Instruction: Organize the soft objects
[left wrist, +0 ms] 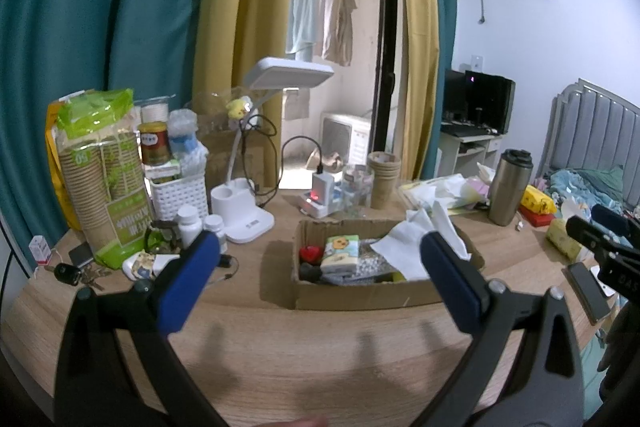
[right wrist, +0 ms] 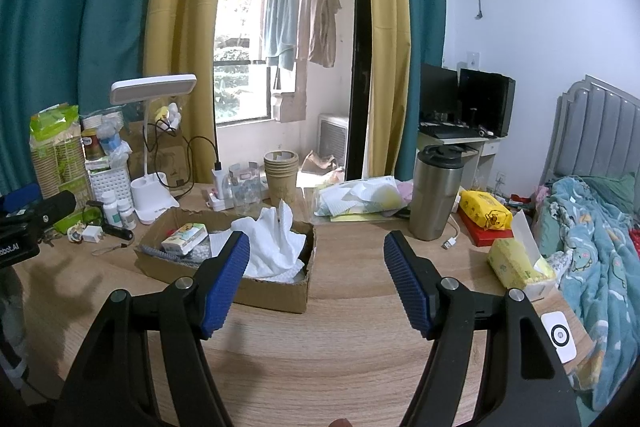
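Left gripper (left wrist: 320,255) spread wide, nothing btwn the blue pads (left wrist: 188,283), hovering over the wooden table (left wrist: 304,347). Right gripper (right wrist: 316,247) same: released, empty, pads (right wrist: 224,287) well apart, also above the table.

Cardboard box (left wrist: 360,293) sits straight ahead of the left gripper, btwn its fingertips in view; in the right wrist view it's ahead and to the left, partly behind the left-side pad. Inside the box: white crumpled cloth/tissue (right wrist: 276,247) heaped at the end nearest the right gripper, one corner draped over the box rim; tissue pack w/ cartoon print (left wrist: 340,253) roughly mid-box; small red soft item (left wrist: 311,254) just beside the pack on the far-left end; dark item below it, can't tell what. Something beaded/grey under the pack, unclear.

Still outside the box: yellow-green tissue pack (right wrist: 516,265) ahead-right of the right gripper, near the table edge, white sheet sticking out the top. Yellow wipes pack (right wrist: 484,213) further back, on a red box (right wrist: 486,235). Loose tissue/paper pile (right wrist: 360,197) ahead, behind the box, beside the steel tumbler (right wrist: 436,193).

Ahead-left of the left gripper: desk lamp (left wrist: 256,155), sleeve of paper cups (left wrist: 104,183), white basket (left wrist: 178,193), pill bottles (left wrist: 190,225), keys (left wrist: 74,275). Stack of paper cups (right wrist: 281,177) and clear jar (right wrist: 244,193) behind the box. Bedding (right wrist: 592,251) far right of the right gripper.
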### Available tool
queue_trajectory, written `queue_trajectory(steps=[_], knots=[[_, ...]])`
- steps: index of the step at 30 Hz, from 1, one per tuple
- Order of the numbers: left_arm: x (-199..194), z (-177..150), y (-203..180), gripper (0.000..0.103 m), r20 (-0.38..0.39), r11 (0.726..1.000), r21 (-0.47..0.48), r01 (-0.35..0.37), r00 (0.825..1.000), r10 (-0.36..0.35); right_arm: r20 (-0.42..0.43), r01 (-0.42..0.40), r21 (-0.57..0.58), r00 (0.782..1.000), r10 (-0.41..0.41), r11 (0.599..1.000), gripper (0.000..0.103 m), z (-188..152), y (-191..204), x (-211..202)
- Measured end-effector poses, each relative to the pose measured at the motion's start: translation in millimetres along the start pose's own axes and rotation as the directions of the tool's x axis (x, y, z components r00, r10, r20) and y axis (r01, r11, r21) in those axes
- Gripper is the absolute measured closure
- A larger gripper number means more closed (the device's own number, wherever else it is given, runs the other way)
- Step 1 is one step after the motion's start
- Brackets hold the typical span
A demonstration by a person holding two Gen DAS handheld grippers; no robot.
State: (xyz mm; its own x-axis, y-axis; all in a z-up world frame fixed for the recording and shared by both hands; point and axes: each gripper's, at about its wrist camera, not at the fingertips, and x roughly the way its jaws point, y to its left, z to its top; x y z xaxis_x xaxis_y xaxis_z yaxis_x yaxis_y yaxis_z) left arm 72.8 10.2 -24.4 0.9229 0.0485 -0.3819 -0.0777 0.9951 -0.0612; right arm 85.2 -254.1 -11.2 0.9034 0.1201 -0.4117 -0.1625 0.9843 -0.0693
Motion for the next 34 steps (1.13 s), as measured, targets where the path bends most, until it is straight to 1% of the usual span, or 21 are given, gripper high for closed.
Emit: queue_trajectory(steps=[30, 32, 34], knots=[[-0.4, 1.1, -0.7, 0.002, 0.0, 1.0, 0.0, 0.003, 1.0, -0.003, -0.003, -0.002, 0.0, 1.0, 0.002, 1.0, 0.03, 0.3, -0.2, -0.4], [1.2, 2.0, -1.3, 0.002, -0.006, 1.0, 0.001, 0.001, 1.0, -0.001, -0.004, -0.003, -0.002, 1.0, 0.003, 1.0, 0.03, 0.6, 0.1, -0.3], [4.2, 2.5, -1.7, 0.002, -0.017, 1.0, -0.006, 0.014, 1.0, -0.014, -0.004, -0.002, 0.0, 1.0, 0.002, 1.0, 0.03, 0.6, 0.2, -0.4]])
